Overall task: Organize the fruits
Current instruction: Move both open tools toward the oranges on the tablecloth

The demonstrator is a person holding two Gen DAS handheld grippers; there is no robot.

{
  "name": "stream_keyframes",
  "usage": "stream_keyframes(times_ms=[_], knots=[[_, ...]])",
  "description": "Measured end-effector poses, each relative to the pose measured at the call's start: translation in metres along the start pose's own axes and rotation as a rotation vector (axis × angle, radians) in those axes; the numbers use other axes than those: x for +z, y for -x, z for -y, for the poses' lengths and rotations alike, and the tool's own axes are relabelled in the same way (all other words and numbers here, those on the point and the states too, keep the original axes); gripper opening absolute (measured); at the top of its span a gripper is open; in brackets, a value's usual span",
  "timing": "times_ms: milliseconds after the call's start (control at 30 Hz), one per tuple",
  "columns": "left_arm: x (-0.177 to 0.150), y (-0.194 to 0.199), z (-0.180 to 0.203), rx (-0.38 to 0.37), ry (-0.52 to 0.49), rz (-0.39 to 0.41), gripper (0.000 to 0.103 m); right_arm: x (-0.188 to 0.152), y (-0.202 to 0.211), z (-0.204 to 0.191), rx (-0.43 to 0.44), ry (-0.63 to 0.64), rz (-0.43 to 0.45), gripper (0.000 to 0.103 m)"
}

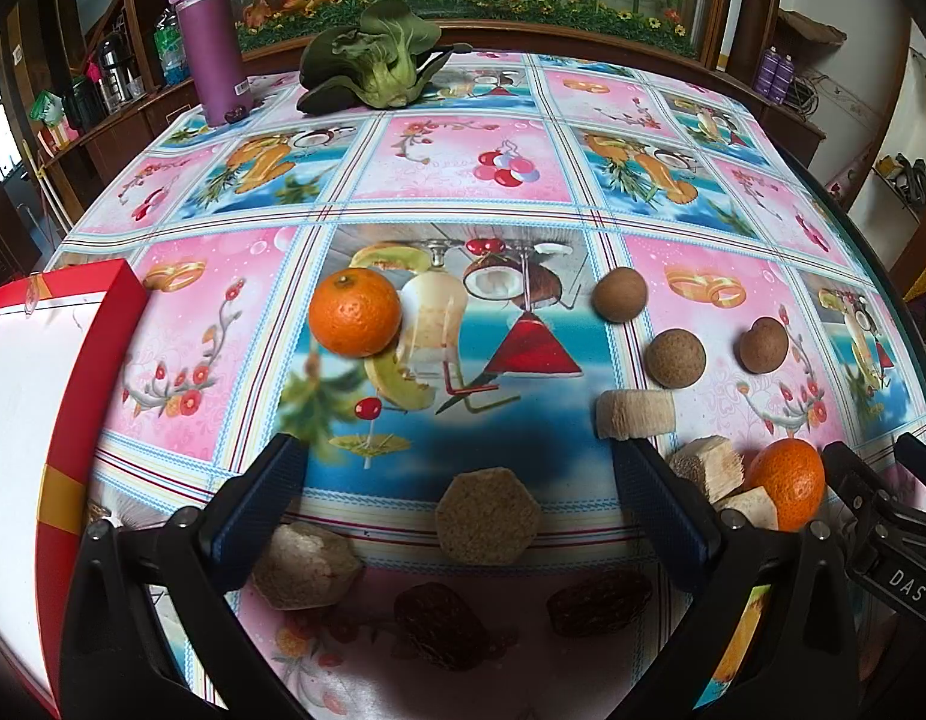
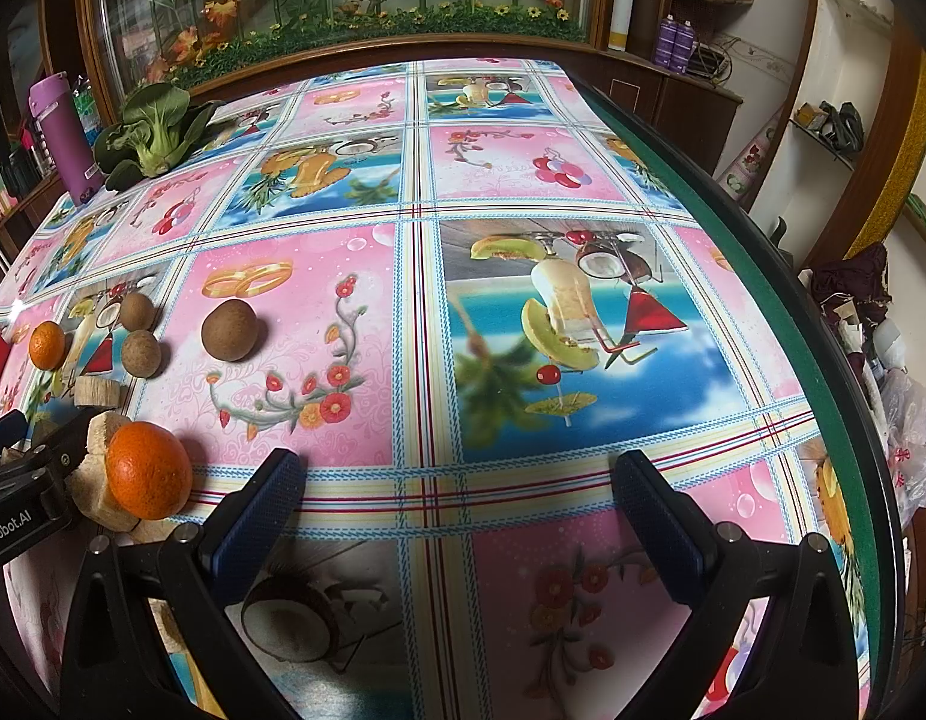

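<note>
On the patterned desk, a mandarin lies at eleven o'clock of the empty, wide-open left hand-held gripper; the right hand-held gripper gapes, another mandarin at nine o'clock.

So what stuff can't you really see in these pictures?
- Red box, left wrist view: cut off by the picture's left edge, so its contents are unknown.
- Two dark wrinkly things, left wrist view: blurred and shadowed; cannot name them.
- Pale chunks, right wrist view: partly hidden behind the near orange.
- Purple bottle, right wrist view: label too small to read.
</note>
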State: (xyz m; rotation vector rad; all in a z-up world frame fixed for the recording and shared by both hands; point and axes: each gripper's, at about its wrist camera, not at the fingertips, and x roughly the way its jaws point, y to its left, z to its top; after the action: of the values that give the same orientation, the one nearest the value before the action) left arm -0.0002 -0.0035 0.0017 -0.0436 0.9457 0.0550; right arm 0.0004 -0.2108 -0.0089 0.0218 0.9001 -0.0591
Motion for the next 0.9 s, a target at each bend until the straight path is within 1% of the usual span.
stream_keyframes(times_ms=[300, 400, 467, 533, 600, 700, 833, 900], knots=[[0.002, -0.002, -0.004, 0.006, 0.007, 0.000, 0.103, 0.000, 0.000, 0.000, 0.001, 0.000, 0.000, 0.103], [0.002, -0.002, -0.004, 0.008, 0.007, 0.000, 0.103, 0.001, -0.001, 0.000, 0.014, 0.015, -0.013, 0.103], [0.001, -0.002, -0.004, 0.007, -0.005, -0.014, 0.103, 0.000, 0.000, 0.000, 0.024, 0.015, -0.016, 0.102], [-0.001, 0.001, -0.004, 0.008, -0.021, -0.035, 0.103, -0.002, 0.012, 0.002, 0.051, 0.007, 0.005, 0.102], [-0.006, 0.012, -0.008, 0.042, -0.032, -0.005, 0.103, -0.003, 0.027, 0.001, 0.070, 0.003, 0.054, 0.102], [-0.012, 0.035, -0.014, 0.053, -0.058, 0.055, 0.103, -0.006, 0.053, -0.006, 0.082, 0.024, 0.130, 0.102], [-0.017, 0.068, -0.027, 0.078, -0.064, 0.127, 0.103, -0.011, 0.081, -0.022, 0.117, 0.056, 0.180, 0.102], [-0.019, 0.079, -0.032, 0.081, -0.062, 0.149, 0.103, -0.012, 0.090, -0.033, 0.131, 0.079, 0.193, 0.102]])
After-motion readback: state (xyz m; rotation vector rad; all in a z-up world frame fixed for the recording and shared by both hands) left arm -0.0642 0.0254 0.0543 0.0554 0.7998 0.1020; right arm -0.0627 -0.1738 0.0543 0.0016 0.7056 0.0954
